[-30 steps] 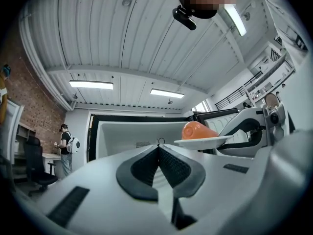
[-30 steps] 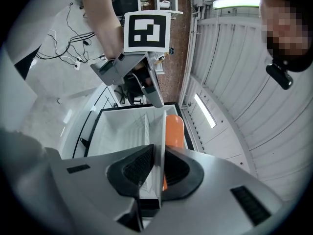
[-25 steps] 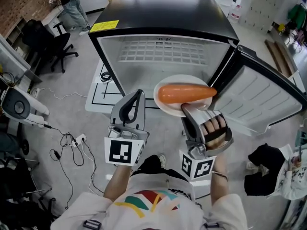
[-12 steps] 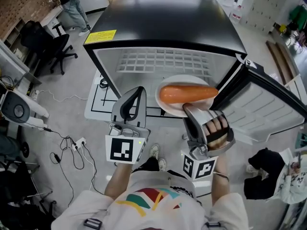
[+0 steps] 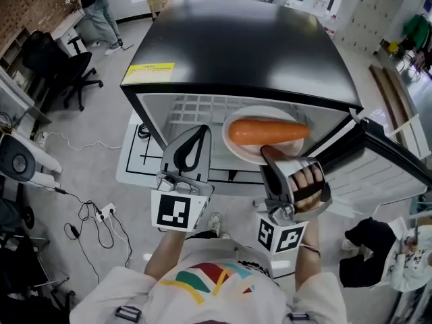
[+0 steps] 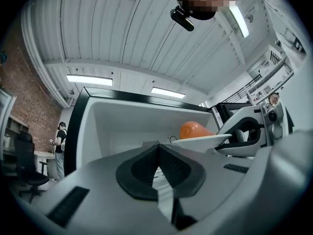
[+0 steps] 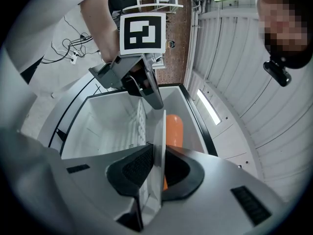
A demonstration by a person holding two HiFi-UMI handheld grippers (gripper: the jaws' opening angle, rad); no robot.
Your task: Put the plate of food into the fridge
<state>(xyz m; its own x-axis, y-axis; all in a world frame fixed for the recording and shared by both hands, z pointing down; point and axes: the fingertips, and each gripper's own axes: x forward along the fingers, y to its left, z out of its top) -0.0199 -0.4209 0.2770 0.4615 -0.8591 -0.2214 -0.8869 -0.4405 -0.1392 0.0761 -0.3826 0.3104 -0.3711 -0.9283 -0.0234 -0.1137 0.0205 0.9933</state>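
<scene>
A white plate (image 5: 234, 147) carrying a large orange carrot (image 5: 266, 131) is held level at the mouth of the black fridge (image 5: 236, 52). My right gripper (image 5: 267, 155) is shut on the plate's near rim; in the right gripper view the plate (image 7: 157, 141) stands edge-on between the pads, with the carrot (image 7: 174, 129) beyond. My left gripper (image 5: 196, 137) hovers beside the plate on its left, shut and holding nothing. In the left gripper view its pads meet (image 6: 157, 151), and the plate (image 6: 200, 141) and carrot (image 6: 194, 129) show to the right. The fridge interior is white with a wire shelf (image 5: 196, 106).
The fridge door (image 5: 378, 160) hangs open at the right, close to my right arm. An office chair (image 5: 64, 69) and a person (image 5: 94, 12) are at the back left. Cables (image 5: 94, 211) lie on the floor at left, dark cloth (image 5: 361, 272) at right.
Both grippers have moved forward toward the fridge, the plate and carrot travelling with the right one. The plate now sits at the opening, under the fridge's top edge.
</scene>
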